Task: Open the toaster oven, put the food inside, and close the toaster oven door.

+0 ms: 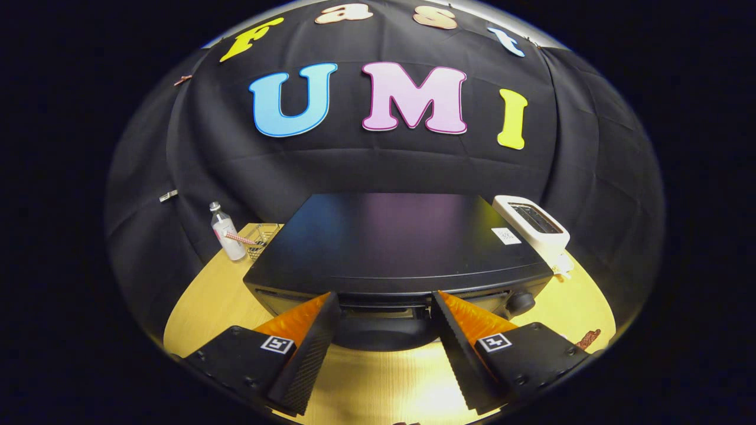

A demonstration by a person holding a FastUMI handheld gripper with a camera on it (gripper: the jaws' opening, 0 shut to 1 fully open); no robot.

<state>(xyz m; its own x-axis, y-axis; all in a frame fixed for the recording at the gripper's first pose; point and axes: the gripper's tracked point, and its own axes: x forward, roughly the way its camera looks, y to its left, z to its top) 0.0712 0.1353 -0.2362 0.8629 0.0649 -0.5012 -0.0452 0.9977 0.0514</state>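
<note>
A black toaster oven [390,242] stands on the wooden table [207,307], seen from above its front. Its door front [381,337] curves down just ahead of me, and I cannot tell whether it stands ajar. My gripper [385,298] is open, its fingertips spread wide against the top front edge of the oven, with the door's upper part between them and nothing pressed. A control knob [521,302] sits on the oven front just beyond the right finger. A small reddish-brown piece of food [589,339] lies on the table to the right of the right finger.
A white slot toaster [534,224] stands behind the oven's right corner. At the back left are a clear bottle [226,235] and a small wire basket [263,239]. Bare tabletop [378,383] stretches under and between the fingers.
</note>
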